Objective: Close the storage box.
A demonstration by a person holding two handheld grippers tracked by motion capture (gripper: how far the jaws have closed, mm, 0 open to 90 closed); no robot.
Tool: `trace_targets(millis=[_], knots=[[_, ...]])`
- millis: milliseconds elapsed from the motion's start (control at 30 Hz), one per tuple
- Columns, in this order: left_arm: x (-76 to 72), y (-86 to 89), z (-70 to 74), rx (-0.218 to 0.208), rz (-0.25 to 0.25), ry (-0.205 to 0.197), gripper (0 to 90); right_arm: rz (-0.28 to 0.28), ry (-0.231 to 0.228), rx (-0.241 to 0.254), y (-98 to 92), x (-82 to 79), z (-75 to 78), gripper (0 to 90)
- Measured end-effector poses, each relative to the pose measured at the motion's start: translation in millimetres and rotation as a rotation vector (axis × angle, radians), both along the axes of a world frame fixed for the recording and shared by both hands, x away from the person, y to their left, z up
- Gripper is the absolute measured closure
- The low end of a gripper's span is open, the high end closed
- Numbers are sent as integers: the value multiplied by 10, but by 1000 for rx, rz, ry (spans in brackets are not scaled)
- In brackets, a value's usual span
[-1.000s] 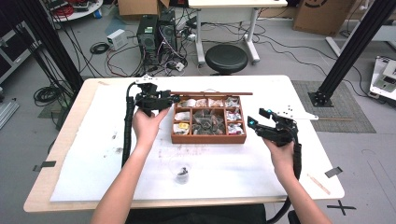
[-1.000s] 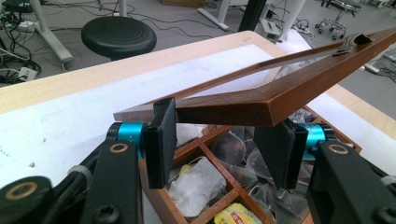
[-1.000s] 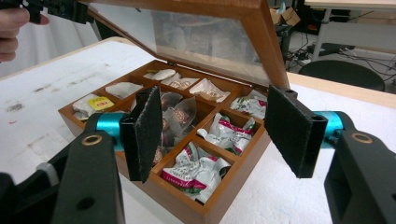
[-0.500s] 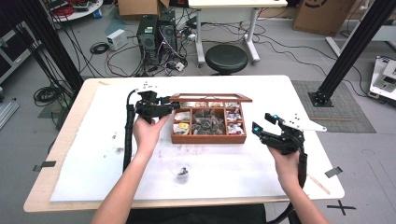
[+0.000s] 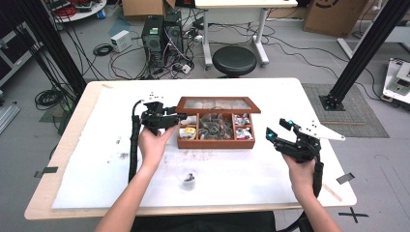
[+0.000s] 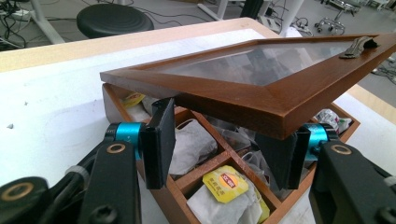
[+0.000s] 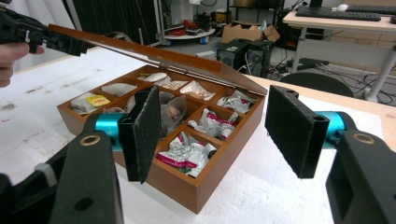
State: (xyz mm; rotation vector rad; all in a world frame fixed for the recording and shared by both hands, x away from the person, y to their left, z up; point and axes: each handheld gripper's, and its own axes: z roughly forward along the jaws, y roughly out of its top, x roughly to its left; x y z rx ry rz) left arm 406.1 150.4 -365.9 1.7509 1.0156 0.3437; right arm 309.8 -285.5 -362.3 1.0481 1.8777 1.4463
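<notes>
The wooden tea box (image 5: pixel 215 144) sits at the middle of the white-covered table (image 5: pixel 251 179), its glass-paned lid (image 6: pixel 261 70) half raised and tilted. The left gripper (image 5: pixel 180 117) is at the lid's left end, jaws apart, and the lid's frame lies across the tops of the 2 pads (image 6: pixel 159 135) rather than pinched between them. The right gripper (image 5: pixel 279 128) hangs over the table just right of the box, jaws wide with nothing in them. The step in hand looks like setting the lid down shut. To do it well, the left hand should let the frame sink slowly and level on both pads, then slide out leftward before the frame meets the box wall. No pad should get caught, and no tea bag, such as the yellow-labelled one (image 6: pixel 224 182), should stand proud of its compartment. The right gripper could steady the box's right wall so it does not skid. The lid hides the far compartments in the high view, and the hinges are not clear. The frame covers its contact with the right pad, and a small dark object (image 5: pixel 188 180) on the near table is too small to name.
</notes>
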Motion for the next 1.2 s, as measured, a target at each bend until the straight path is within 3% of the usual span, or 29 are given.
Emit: trace_targets(millis=[467, 933, 1200], knots=[[-75, 11, -94, -7, -16, 22, 489, -10, -10, -1, -18, -11, -8, 372], [-172, -10, -179, 3, -37, 10, 493, -20, -10, -2, -40, -13, -28, 372], [-237, -23, -232, 57, -35, -7, 494, -21, -10, -4, -38, -12, -39, 372]])
